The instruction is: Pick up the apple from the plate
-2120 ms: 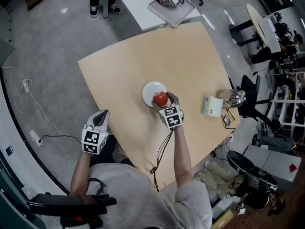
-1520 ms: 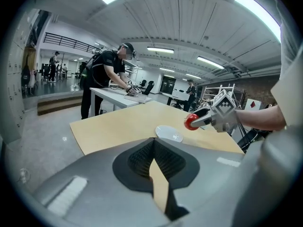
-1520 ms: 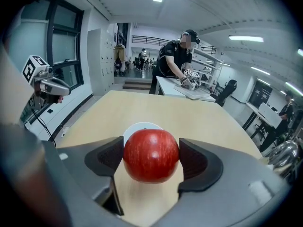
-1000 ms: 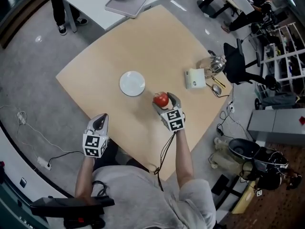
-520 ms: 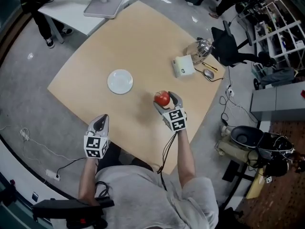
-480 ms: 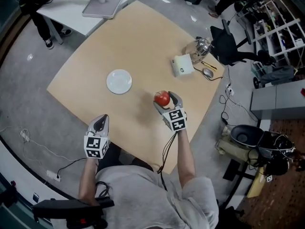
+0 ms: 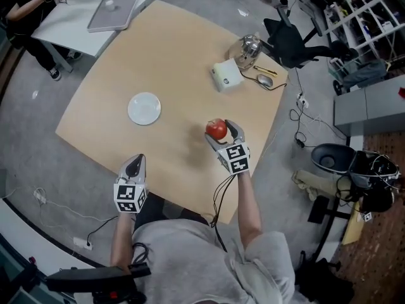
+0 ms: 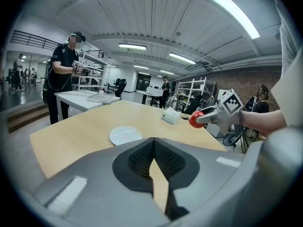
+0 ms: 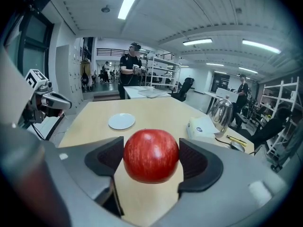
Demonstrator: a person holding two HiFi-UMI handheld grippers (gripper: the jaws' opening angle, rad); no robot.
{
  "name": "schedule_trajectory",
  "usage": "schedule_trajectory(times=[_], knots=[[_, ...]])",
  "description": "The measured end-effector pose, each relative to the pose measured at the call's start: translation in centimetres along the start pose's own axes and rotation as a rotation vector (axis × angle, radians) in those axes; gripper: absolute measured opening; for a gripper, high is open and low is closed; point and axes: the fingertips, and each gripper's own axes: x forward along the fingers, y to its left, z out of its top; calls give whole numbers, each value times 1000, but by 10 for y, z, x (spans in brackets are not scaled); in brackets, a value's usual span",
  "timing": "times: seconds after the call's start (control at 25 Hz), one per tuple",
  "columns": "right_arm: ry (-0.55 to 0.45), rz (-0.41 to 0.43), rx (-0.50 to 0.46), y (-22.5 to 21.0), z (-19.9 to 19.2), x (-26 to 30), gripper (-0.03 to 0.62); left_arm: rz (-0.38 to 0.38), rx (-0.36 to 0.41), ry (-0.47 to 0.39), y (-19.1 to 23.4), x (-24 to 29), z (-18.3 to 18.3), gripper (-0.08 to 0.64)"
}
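A red apple (image 7: 216, 129) (image 9: 151, 155) hangs above the wooden table (image 7: 183, 62), held between the jaws of my right gripper (image 7: 218, 130) (image 9: 151, 159), which is shut on it. The white plate (image 7: 144, 108) (image 9: 121, 121) (image 8: 125, 135) lies bare on the table, well to the left of the apple. My left gripper (image 7: 133, 163) (image 8: 152, 161) hovers at the table's near edge, jaws closed together and holding nothing. From the left gripper view the apple (image 8: 196, 119) shows at the right, in the other gripper.
A white box (image 7: 226, 75), a metal kettle (image 7: 246, 48) and a computer mouse (image 7: 265, 80) sit at the table's far right corner. A second table with a grey tray (image 7: 112, 10) stands beyond, with a person (image 9: 129, 70) beside it. An office chair (image 7: 286, 41) is at the right.
The right gripper has lifted the apple off the plate and carried it right, away from the plate. The head view has shifted. The left gripper stays at the near edge.
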Motion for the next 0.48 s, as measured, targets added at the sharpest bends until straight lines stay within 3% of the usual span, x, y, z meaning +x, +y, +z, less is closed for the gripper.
schedule_trajectory(times=[0.48], knots=[[-8, -60, 86, -27, -42, -37, 371, -54, 25, 18, -44, 19, 5, 20]])
